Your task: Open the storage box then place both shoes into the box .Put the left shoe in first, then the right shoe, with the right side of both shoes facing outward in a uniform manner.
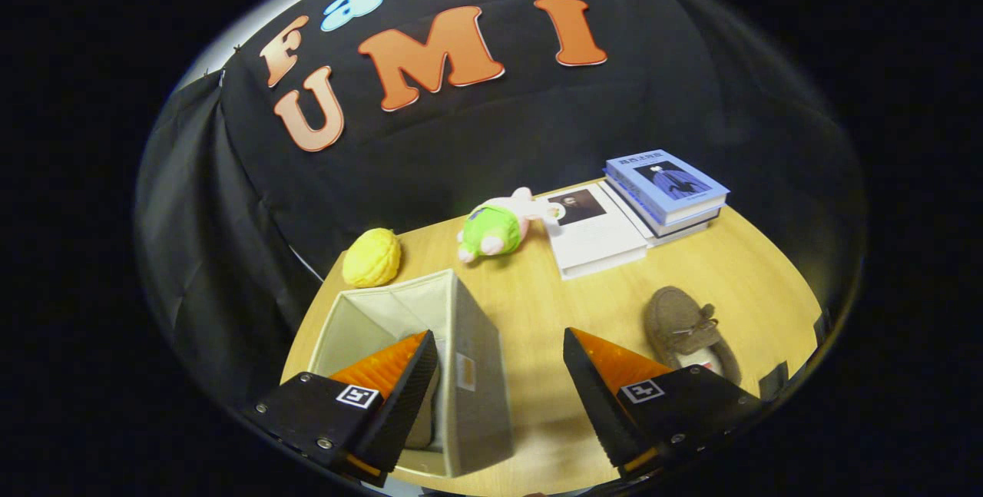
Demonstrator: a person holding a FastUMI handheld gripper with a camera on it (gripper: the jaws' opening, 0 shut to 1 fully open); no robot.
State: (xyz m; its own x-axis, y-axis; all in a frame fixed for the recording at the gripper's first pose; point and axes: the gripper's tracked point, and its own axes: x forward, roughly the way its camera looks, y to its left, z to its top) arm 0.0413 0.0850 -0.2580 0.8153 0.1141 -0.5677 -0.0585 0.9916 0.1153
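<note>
Gripper view has the gripper (499, 389) spread wide and empty above the open beige fabric storage box (468, 374), so it should swing right toward the brown suede moccasin shoe (687, 328) on the wooden table (537, 305) and pinch it mid-body.

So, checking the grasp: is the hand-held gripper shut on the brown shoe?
No: the hand-held gripper is open, and the brown shoe lies on the table beside its fingers.

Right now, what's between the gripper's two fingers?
In the gripper view, the open gripper has the storage box wall and bare table there; the brown shoe lies outside.
</note>
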